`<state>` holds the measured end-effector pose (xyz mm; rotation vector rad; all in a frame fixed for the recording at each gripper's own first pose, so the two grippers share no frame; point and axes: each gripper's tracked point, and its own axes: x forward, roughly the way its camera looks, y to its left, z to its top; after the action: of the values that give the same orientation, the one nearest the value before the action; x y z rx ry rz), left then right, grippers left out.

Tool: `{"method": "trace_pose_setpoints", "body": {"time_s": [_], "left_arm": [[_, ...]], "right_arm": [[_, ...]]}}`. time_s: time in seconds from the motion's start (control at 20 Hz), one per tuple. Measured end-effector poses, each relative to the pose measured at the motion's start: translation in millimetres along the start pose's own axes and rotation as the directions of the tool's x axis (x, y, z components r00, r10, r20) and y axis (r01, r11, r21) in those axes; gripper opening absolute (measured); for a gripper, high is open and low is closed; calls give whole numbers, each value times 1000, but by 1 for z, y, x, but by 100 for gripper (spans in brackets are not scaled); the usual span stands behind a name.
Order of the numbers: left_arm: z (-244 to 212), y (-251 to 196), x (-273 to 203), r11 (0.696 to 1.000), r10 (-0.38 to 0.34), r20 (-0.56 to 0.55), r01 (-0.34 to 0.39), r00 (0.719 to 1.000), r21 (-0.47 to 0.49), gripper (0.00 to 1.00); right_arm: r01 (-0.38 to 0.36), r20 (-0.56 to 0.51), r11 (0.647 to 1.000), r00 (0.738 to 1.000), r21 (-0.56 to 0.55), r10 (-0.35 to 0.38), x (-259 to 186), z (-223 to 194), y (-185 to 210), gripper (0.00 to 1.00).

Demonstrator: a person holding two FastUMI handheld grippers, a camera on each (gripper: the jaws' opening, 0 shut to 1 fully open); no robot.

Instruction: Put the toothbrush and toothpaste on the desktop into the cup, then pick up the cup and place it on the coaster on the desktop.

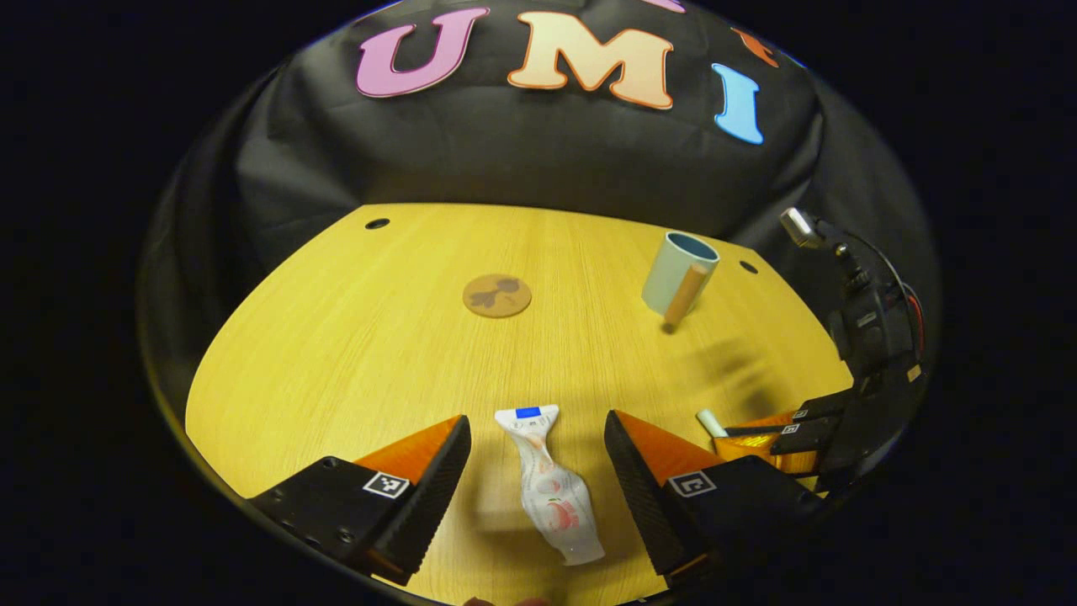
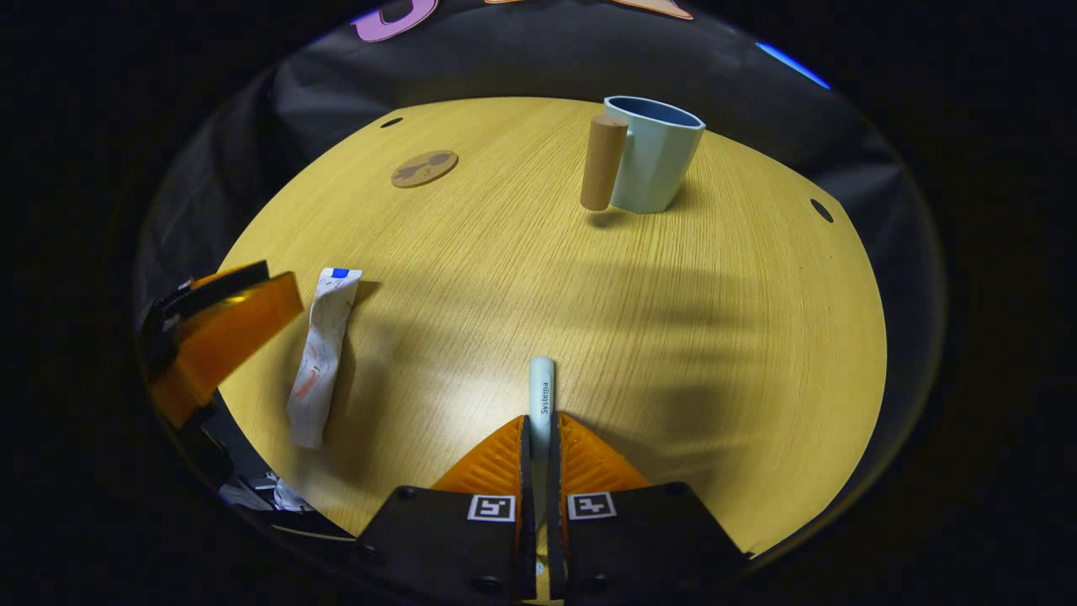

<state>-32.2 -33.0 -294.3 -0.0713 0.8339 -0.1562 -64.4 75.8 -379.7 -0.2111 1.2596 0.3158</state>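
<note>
Desktop (image 1: 353, 337) below, left tongs (image 1: 538, 471) straddle toothpaste (image 1: 551, 488); right tongs (image 2: 538, 438) pinch toothbrush (image 2: 541, 396).

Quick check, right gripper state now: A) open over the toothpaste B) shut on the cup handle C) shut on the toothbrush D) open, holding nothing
C: in the right gripper view the right gripper has its jaws closed on the white toothbrush, whose end sticks out ahead above the desktop.
</note>
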Motion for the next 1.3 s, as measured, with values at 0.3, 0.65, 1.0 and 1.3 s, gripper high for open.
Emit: {"method": "trace_pose_setpoints", "body": {"time_s": [0.3,0.65,1.0,1.3], "left_arm": [[-19,0,19,1000,12,-86,-9,996,30,95],[-40,7,29,999,40,-173,-33,984,41,93],[-40,9,32,996,73,-159,-63,985,65,78],[-36,18,31,997,71,-179,-77,981,-31,18]], "right_arm": [[-3,9,1000,1000,-22,3,-1,1,0,8],[-10,11,999,1000,-32,11,-1,1,0,8],[-13,13,999,1000,-38,13,-1,2,-1,8],[-5,17,999,1000,-50,6,-2,2,-1,8]]}}
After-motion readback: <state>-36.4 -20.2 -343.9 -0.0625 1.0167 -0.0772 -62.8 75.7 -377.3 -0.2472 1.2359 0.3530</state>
